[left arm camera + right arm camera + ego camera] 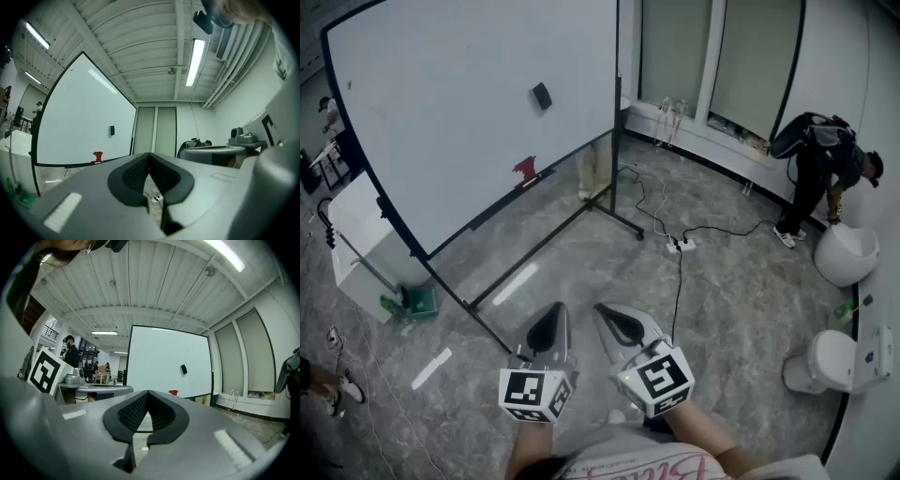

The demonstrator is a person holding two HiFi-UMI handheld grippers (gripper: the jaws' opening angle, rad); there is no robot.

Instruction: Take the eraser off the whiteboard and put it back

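- Head view: a grey marbled floor [741,281] carries a whiteboard [441,112] on a black stand at left. The black eraser [542,96] clings to the board's upper right part, well apart from both grippers.
- The left gripper [551,321] and the right gripper [614,321] are held low, side by side and close to the body. They are level, with noses towards the board.
- Left gripper view: its fingers [131,176] meet tip to tip with nothing between them. The eraser [112,131] sits on the board far ahead.
- Right gripper view: its fingers [133,413] are likewise closed and empty, and the eraser [183,369] is on the board beyond.
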